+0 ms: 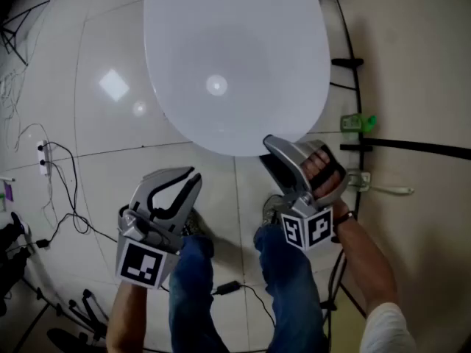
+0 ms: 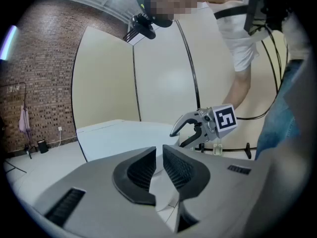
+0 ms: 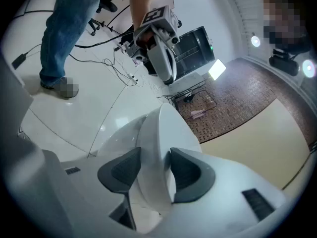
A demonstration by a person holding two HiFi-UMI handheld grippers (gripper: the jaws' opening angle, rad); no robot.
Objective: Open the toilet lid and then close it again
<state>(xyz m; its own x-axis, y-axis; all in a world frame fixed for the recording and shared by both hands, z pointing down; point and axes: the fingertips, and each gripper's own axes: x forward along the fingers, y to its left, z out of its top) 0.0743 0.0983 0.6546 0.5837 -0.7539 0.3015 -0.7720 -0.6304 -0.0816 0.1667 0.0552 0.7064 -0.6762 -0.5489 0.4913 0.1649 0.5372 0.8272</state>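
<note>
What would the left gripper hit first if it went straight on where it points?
Probably the front edge of the white oval plastic toilet lid, just ahead of the left gripper; depth is unclear.

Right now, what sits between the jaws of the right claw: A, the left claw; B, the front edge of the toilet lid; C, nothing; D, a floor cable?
B: the right gripper view shows the white front rim of the toilet lid filling the gap of the right claw.

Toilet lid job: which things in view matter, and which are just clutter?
In the job: toilet lid; right tool, closed on the lid's front edge; left tool, shut and empty.
Lying about: floor cables; power strip; green bottle.
</note>
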